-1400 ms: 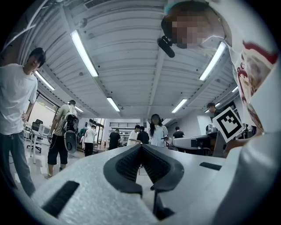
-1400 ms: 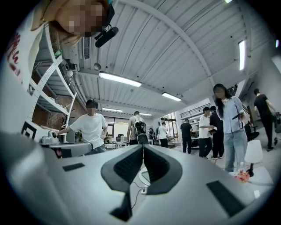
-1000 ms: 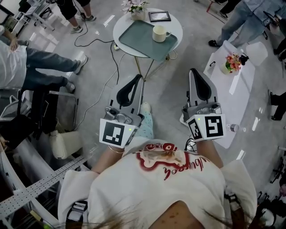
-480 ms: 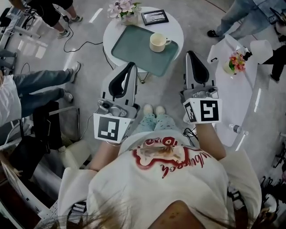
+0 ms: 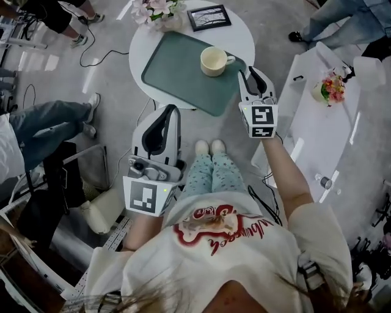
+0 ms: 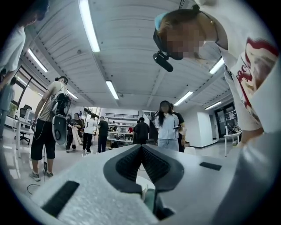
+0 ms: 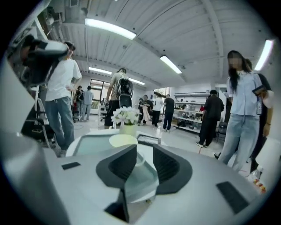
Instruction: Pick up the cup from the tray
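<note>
A cream cup (image 5: 213,60) stands near the right end of a green tray (image 5: 177,67) on a round white table (image 5: 241,36). My right gripper (image 5: 255,71) is open above the tray's right corner, just right of the cup's handle and not touching it. In the right gripper view the cup (image 7: 121,140) sits straight ahead behind the spread jaws of the right gripper (image 7: 140,153), with the tray (image 7: 90,144) under it. My left gripper (image 5: 170,110) is shut and empty, short of the table's near edge. The left gripper (image 6: 140,147) points out at the room.
A flower vase (image 5: 156,11) and a framed picture (image 5: 209,17) stand behind the tray. To the right is a long white table (image 5: 317,116) with flowers (image 5: 333,85). A cable (image 5: 101,58) runs across the floor, and several people stand around.
The person has stepped up to the round table. My right gripper has reached forward to beside the cup and its jaws have opened. The left gripper stays shut, held back and lower.
</note>
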`<state>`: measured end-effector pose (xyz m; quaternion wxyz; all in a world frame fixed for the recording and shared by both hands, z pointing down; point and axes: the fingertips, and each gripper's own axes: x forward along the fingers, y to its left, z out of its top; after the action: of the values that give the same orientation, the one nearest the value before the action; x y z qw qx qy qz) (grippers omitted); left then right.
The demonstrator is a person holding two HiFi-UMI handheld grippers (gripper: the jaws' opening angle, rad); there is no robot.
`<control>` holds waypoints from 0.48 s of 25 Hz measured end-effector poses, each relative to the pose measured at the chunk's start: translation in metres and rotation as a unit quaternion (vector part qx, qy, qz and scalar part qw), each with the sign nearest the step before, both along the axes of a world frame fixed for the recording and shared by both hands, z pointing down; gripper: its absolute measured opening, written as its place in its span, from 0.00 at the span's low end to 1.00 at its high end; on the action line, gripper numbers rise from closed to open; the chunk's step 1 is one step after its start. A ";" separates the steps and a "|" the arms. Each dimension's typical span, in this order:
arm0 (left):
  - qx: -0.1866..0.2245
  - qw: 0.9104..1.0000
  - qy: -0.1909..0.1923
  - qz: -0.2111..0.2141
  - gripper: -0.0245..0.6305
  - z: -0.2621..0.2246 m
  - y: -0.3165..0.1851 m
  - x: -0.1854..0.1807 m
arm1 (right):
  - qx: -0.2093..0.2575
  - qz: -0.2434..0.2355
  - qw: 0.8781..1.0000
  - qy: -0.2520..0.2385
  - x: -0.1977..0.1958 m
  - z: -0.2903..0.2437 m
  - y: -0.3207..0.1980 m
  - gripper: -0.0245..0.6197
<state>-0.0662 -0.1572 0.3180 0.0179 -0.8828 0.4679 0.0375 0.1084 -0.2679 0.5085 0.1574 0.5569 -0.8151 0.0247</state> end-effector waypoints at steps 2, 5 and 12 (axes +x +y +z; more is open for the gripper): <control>-0.013 1.000 -0.004 -0.003 0.06 0.011 -0.003 -0.001 | -0.024 -0.002 0.999 0.022 -0.001 0.029 -0.020 0.19; -0.033 0.999 -0.014 -0.009 0.06 0.029 -0.003 -0.006 | -0.044 -0.003 0.998 0.055 -0.002 0.058 -0.043 0.19; -0.043 0.999 -0.009 -0.030 0.06 0.039 -0.010 -0.015 | -0.049 -0.045 0.992 0.111 -0.020 0.075 -0.069 0.18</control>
<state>-0.0817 -0.1674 0.3567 -0.0146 -0.8688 0.4949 0.0085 0.0888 -0.3367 0.5833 0.2749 0.5106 -0.8146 -0.0041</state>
